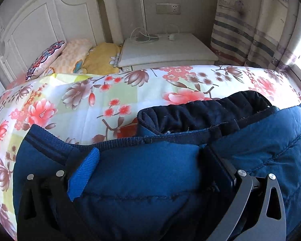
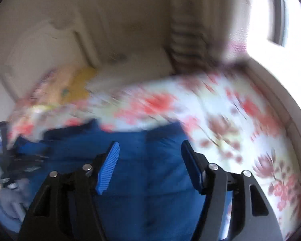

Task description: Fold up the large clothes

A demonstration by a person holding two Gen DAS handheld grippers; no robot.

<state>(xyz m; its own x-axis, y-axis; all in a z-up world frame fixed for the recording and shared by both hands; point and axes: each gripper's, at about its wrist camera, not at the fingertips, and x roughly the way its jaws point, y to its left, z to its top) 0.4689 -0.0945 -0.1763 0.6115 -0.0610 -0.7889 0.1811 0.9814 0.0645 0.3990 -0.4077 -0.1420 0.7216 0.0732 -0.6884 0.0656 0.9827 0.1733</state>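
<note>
A blue padded jacket [image 1: 150,172] with a dark fleece-lined collar [image 1: 202,112] lies on the floral bedsheet [image 1: 102,96]. My left gripper [image 1: 150,152] is open, its fingers spread wide with the jacket's padded edge bulging between them; I cannot tell if they touch it. In the right wrist view, which is motion-blurred, my right gripper [image 2: 149,152] is open just above the jacket [image 2: 150,190], near its far edge, holding nothing.
Pillows [image 1: 74,58] lie against the white headboard [image 1: 36,24] at the far left. A white nightstand [image 1: 166,50] with a lamp base and cable stands behind the bed. A striped curtain [image 1: 256,28] hangs at the far right by a bright window [image 2: 279,16].
</note>
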